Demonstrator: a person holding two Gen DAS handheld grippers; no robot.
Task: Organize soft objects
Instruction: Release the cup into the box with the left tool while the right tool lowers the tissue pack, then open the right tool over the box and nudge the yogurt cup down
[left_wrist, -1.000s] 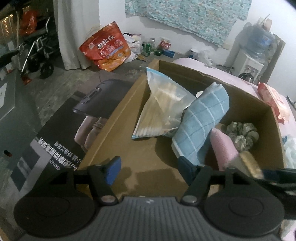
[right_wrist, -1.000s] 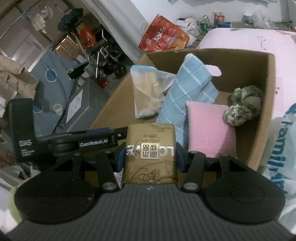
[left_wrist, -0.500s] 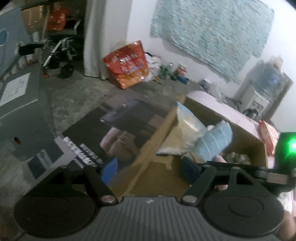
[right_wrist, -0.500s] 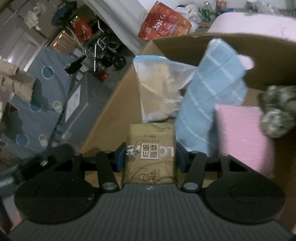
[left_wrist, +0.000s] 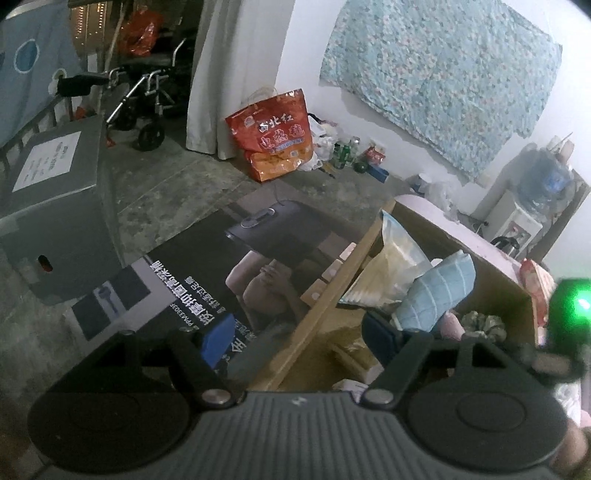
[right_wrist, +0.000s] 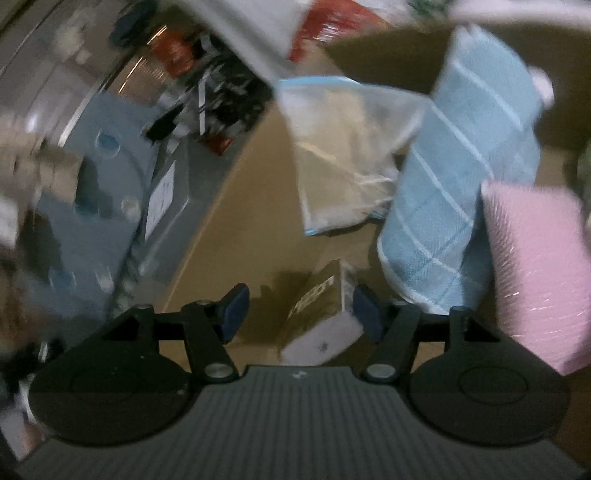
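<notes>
From the left wrist view, the left claw (left_wrist: 295, 338) hangs with its pads well apart and nothing between them, straddling the near-left wall of the cardboard box (left_wrist: 332, 295): one blue pad shows outside that wall over a printed sheet on the floor, the other inside it. The box's soft contents lie ahead and to the right of this claw: a clear zip bag (left_wrist: 391, 266) leaning at the box's left wall, a blue checked towel (left_wrist: 439, 295) propped beside it, then a pink cloth (left_wrist: 452, 325) and a green scrunchie (left_wrist: 484, 325) deeper toward the box's right side. From the right wrist view, blurred by motion, the right claw (right_wrist: 299, 312) is inside the box and its jaws are opening; the gold tissue pack (right_wrist: 319, 306) sits between them, tilted, its long axis running from the claw toward the box's far wall, its white end nearest the camera. Neither pad appears to press on it, so it looks released onto the box floor (right_wrist: 229, 258), just left of the towel (right_wrist: 469, 166) and in front of the zip bag (right_wrist: 343, 155), with the pink cloth (right_wrist: 535, 266) farther right. The right claw is plainly the nearer one to the pack; pulling clear likely means backing straight along the pack's axis.
</notes>
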